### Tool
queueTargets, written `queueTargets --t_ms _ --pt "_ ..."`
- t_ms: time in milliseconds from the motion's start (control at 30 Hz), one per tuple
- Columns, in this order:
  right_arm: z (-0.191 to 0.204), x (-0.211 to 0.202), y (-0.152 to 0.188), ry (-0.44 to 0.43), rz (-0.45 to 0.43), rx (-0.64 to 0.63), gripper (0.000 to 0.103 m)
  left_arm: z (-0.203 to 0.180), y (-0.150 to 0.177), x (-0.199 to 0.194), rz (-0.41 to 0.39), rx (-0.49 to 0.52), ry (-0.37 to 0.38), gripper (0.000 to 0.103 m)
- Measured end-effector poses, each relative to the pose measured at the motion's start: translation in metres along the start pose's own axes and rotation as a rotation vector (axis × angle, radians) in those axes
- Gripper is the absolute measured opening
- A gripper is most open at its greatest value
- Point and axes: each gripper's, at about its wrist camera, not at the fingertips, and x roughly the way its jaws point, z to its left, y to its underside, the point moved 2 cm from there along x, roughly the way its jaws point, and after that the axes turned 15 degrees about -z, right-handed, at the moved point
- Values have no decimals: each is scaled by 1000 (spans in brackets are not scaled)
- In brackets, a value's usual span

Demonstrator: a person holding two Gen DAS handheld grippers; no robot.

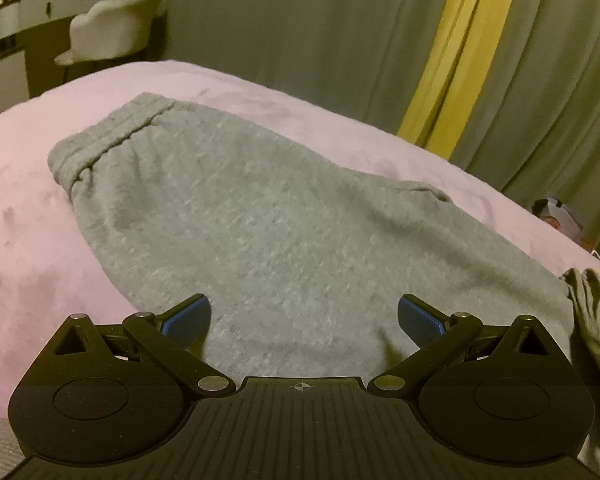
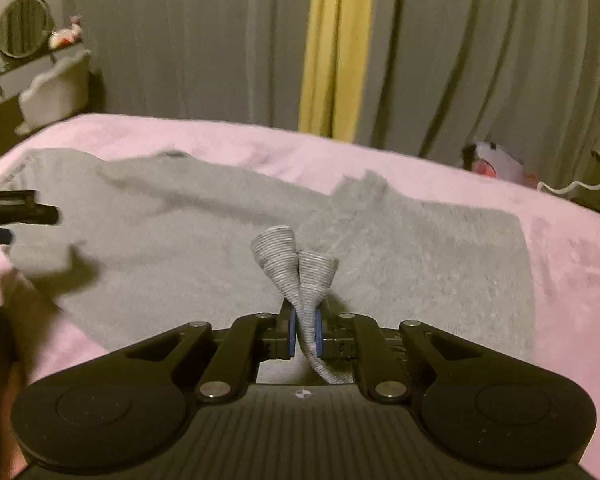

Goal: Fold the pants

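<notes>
Between the right tongs [image 2: 305,334], both ribbed cuffs [image 2: 296,256] pinched; pants [image 2: 220,220] stretch away leftward toward the waistband [image 1: 112,140]; left tongs [image 1: 303,314] wide, empty, nearer it.

pink bedspread [image 1: 28,184] | grey curtains [image 2: 204,40] | yellow strip [image 2: 336,40] | chair [image 1: 112,28] | mirror [image 2: 22,26]

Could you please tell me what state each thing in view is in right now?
Pants: lying flat on the bed, partly folded.
Cuffs: pinched together in the right tool.
Left tool: open, empty, over the pants.
Right tool: shut on the cuffs.
Curtains: drawn.
</notes>
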Motion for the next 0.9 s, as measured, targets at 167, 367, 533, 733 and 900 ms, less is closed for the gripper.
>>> queueTargets --t_ms 167,367,533,733,900 --pt "21 -5 11 -91 90 -63 10 0 1 1 10 -11 7 103" --pt "6 3 11 -144 201 136 56 -3 3 -1 14 10 5 103" --pt "-59 -28 -2 -144 54 520 71 -5 4 2 28 31 2 103" --pt "-163 -29 46 270 119 916 68 -11 6 5 40 61 -8 103" --pt "-186 -39 67 336 75 1094 60 -11 7 5 41 63 -14 103"
